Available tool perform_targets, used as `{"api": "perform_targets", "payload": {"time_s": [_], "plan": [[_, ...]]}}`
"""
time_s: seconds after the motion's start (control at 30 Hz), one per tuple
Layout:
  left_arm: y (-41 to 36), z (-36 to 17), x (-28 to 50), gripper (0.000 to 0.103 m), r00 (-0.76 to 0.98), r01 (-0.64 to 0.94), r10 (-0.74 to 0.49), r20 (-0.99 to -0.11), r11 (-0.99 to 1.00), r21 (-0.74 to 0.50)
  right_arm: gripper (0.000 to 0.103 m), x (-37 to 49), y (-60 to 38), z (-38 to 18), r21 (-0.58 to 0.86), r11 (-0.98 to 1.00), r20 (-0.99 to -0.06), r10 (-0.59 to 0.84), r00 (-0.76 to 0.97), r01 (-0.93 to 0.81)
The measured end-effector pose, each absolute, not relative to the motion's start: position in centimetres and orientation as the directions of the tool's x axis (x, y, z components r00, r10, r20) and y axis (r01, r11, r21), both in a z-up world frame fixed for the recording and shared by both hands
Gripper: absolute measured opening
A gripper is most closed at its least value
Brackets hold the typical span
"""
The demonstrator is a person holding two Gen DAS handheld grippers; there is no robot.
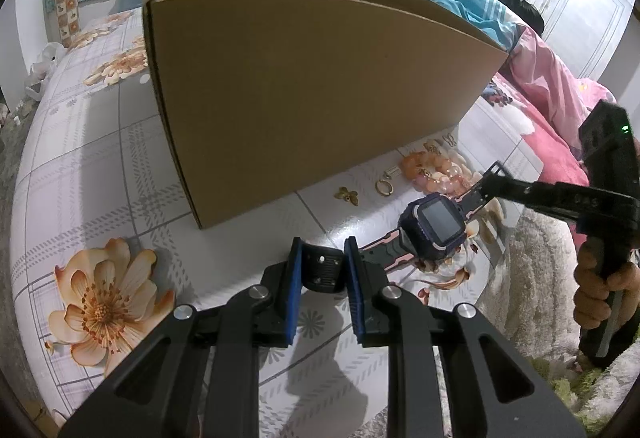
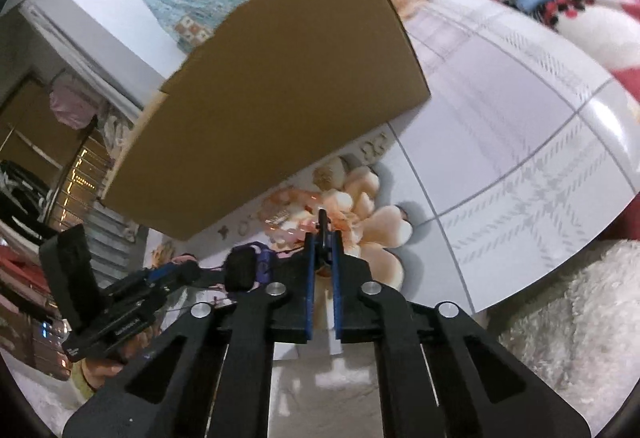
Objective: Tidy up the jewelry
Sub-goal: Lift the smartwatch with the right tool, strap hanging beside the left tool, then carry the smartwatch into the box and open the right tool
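While the left gripper [image 1: 322, 266] pinches one strap end of the watch [image 1: 434, 228] and the right gripper [image 2: 323, 238] is pressed onto the other, the watch hangs between them above the table [image 1: 100, 157]. Next, probably: lifting it together over the wall of the box [image 1: 304, 77].

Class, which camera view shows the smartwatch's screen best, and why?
The left wrist view: the smartwatch faces the lens, screen unobstructed, strap ends held by the left gripper and right gripper. The right wrist view shows it blurred and edge-on.
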State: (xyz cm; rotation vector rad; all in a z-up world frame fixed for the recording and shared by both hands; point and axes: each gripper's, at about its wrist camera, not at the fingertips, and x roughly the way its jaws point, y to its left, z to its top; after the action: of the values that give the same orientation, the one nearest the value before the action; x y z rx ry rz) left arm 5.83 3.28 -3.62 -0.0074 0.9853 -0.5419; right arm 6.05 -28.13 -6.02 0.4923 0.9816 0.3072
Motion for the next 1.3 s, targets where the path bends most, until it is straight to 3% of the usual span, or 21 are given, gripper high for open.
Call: {"api": "perform_targets", "payload": {"time_s": [0.3, 0.57, 0.77, 0.97, 1.13, 1.3], "plan": [[3.2, -3.1, 5.7, 0.019, 0.456, 0.44, -0.432, -0.778, 0.87, -0.225, 0.004, 2.9, -24.1, -0.9, 0.309, 0.913, -0.669, 0.408, 0.621, -0.267], [2.8, -1.2, 4.4, 0.019, 0.493, 0.472, -0.447, -0.746, 0.858, -0.202, 0.004, 3.0, -24.2, 0.9, 0.312, 0.901, -0.622, 0.434, 0.652, -0.303], [3.6, 3.9, 3.1, 0.018, 0.535, 0.524, -0.537, -0.652, 0.816, -0.243, 0.004, 3.3, -23.3, 4.8, 0.312, 0.88, -0.551, 0.474, 0.687, -0.358], [3.8, 10.7, 4.5, 0.018, 0.646, 0.575, -0.543, -0.537, 0.808, -0.126, 0.004, 7.1, -23.9, 10.2, 0.286, 0.843, -0.461, 0.538, 0.706, -0.455], [3.6, 12.0, 11.3, 0.018, 0.601, 0.547, -0.54, -0.589, 0.816, -0.19, 0.004, 16.3, -24.3, 11.1, 0.368, 0.812, -0.524, 0.584, 0.621, -0.453], [2.1, 8.6, 21.2, 0.018, 0.396, 0.478, -0.511, -0.763, 0.824, -0.304, 0.004, 25.4, -23.6, 8.9, 0.434, 0.809, -0.637, 0.587, 0.5, -0.396]]}}
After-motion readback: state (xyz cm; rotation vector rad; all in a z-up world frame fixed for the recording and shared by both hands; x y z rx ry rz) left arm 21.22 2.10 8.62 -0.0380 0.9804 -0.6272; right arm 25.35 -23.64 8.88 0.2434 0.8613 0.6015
